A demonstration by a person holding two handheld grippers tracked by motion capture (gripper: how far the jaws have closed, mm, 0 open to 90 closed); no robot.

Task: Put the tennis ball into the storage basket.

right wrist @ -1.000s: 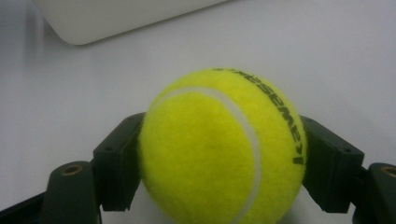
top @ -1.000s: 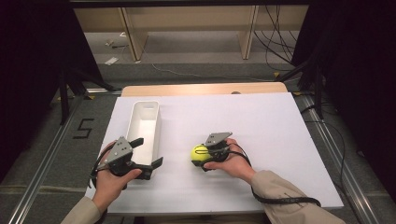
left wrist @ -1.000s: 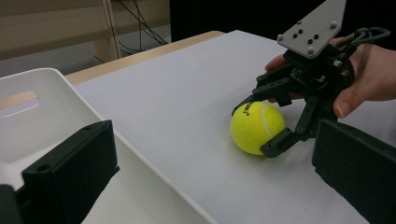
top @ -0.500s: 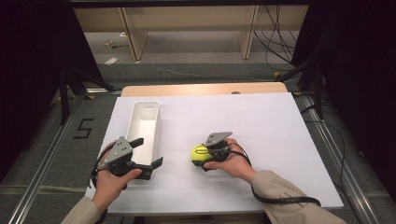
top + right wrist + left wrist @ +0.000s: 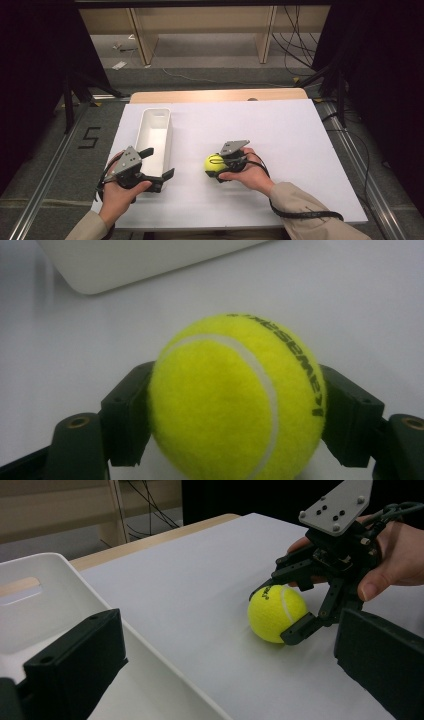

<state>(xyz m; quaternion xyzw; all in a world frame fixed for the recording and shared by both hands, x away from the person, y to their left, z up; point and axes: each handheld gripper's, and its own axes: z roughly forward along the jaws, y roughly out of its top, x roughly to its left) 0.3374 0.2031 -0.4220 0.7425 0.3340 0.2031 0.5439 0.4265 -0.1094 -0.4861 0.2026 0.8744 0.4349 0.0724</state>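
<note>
A: Right, the ball [image 5: 214, 163] is sitting on the worktop [image 5: 280, 130], just right of the bin [image 5: 156, 132], and the right tongs [image 5: 216, 168] are clamping it from both sides.

B: Are they gripping it squarely?

A: In the right gripper view the two black jaws are pressing on opposite flanks of the ball [image 5: 235, 400], roughly at its widest part, so I am judging the hold as centred. In the left gripper view the ball [image 5: 276, 612] is resting on the white sheet with one jaw over its top edge and one low at its near side.

B: And the jaws themselves?

A: They have just been closing that last bit onto the ball, and they are bearing on the felt now.

B: What about the other hand?

A: The left tongs [image 5: 157, 167] are standing wide with nothing between them, hovering over the near end of the bin, one jaw over its inside and one beyond its outer wall.

B: So what is making this step go well?

A: I am thinking a straight lift, keeping the squeeze even, since a round, fuzzy ball may be rolling out if the wrist is tilting. The bin is lying close, so a short carry should do.
</note>
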